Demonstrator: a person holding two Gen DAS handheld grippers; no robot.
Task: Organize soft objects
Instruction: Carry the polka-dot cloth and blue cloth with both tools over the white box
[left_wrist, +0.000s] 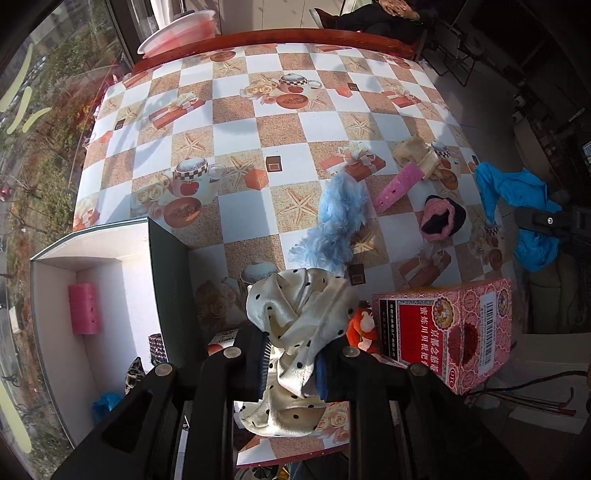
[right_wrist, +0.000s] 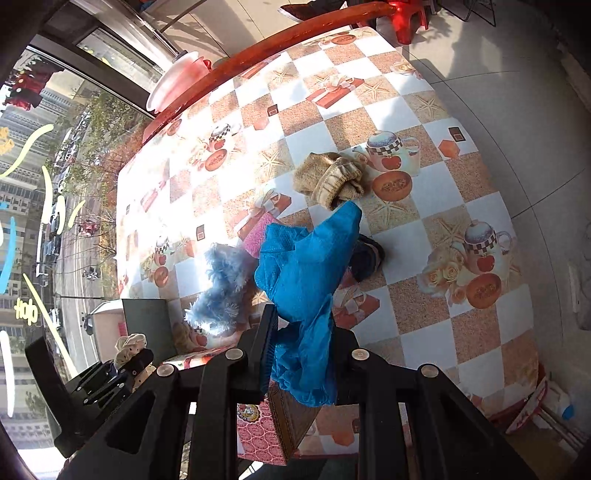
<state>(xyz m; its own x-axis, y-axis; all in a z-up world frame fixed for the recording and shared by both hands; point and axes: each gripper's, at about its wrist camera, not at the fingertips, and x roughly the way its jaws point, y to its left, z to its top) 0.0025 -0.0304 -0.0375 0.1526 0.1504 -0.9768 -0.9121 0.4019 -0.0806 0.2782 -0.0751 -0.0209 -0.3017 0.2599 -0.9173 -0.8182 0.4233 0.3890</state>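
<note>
- Risk: the scarf (left_wrist: 295, 332) hangs in loose folds below and ahead of the left gripper (left_wrist: 291, 362); I judge a trailing end could catch the dark wall of the white box (left_wrist: 110, 251) to the gripper's left, or slide out, since satin is slippery.
- Risk: the blue cloth (right_wrist: 303, 280) droops well below the right gripper (right_wrist: 303, 365); lowered carelessly, it could drape over the pink carton (right_wrist: 273, 432) directly under the gripper instead of dropping inside, or drag the feather duster (right_wrist: 225, 291) just ahead-left.
- Risk: both arms work close together, so the 2 loads could tangle.
- Left gripper: jaws narrowed, pinching the polka-dot scarf between both pads; the bunch bulges ahead of the fingertips.
- Right gripper: jaws narrowed, clamped on the blue cloth, which rises ahead and spills below.
- Loose items ahead of the left gripper: duster (left_wrist: 336, 221), pink sponge (left_wrist: 397, 186), beige sock (left_wrist: 417, 155), pink-black knit (left_wrist: 441, 218) ahead-right.
- Inside the white box, to the left: a pink roll (left_wrist: 84, 308) and a few small items.
- An orange toy (left_wrist: 364, 328) sits just right of the scarf, beside the carton (left_wrist: 450, 328).
</note>
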